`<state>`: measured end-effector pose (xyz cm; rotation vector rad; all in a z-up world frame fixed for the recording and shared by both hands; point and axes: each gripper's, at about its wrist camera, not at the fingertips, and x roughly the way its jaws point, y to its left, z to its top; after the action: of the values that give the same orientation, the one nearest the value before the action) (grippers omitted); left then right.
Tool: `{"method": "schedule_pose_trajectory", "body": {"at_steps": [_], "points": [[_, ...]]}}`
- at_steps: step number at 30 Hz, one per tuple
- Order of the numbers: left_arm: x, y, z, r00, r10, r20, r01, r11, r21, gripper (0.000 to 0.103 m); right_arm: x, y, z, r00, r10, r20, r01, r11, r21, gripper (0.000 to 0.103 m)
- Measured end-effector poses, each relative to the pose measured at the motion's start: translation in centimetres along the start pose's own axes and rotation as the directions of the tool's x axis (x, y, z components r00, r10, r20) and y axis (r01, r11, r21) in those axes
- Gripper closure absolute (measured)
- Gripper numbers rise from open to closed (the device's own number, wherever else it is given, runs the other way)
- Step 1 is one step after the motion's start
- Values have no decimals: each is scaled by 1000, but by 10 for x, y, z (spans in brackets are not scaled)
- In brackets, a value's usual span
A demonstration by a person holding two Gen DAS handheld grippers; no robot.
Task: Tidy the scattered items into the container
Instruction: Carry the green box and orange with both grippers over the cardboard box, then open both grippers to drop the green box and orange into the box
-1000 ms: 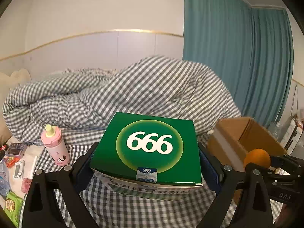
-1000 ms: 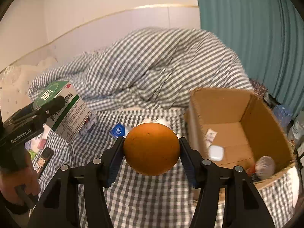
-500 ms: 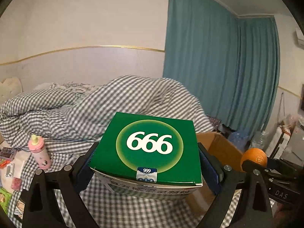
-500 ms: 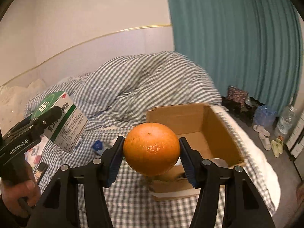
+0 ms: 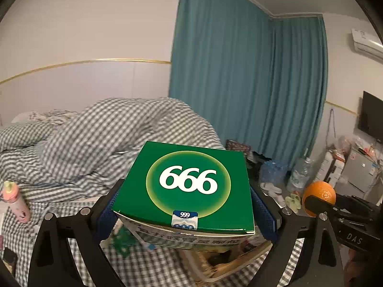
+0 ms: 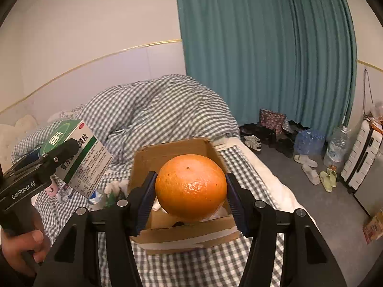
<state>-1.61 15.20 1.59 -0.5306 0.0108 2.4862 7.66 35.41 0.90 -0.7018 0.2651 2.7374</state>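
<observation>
Nearest the right wrist camera, the right gripper [image 6: 190,189] clamps an orange [image 6: 190,187] between its blue pads, held in the air in front of an open cardboard box [image 6: 184,238] that sits on the checked bedding [image 6: 196,265]; the fruit hides most of the box's inside, and only something pale, too hidden to name, shows beneath it. The left gripper [image 5: 183,211] grips a green medicine box [image 5: 189,186] marked 666 by its two sides, above the bed. Farther left, a pink bottle [image 5: 15,202] stands upright on the bedding, with a teal curtain [image 5: 239,83] beyond.
</observation>
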Motion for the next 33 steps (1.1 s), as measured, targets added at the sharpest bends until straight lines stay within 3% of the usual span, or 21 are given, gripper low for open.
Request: {"method": "schedule_pose_trajectory", "body": {"at_steps": [13,23,33], "points": [[63,-44,-11,991,-83,-105,88,995,48,7,45,-33,-4,997,-17,-70,18,1000,16,46],[126,-42,-39,957,-106,-271,126,990,58,7,99,-18,-14,986,-2,-168,-7,999,-53,47],[148,-44,-40,954,-128,-272,162,981,106,6,134,-18,-22,975,-11,-221,-3,998,-62,46]]}}
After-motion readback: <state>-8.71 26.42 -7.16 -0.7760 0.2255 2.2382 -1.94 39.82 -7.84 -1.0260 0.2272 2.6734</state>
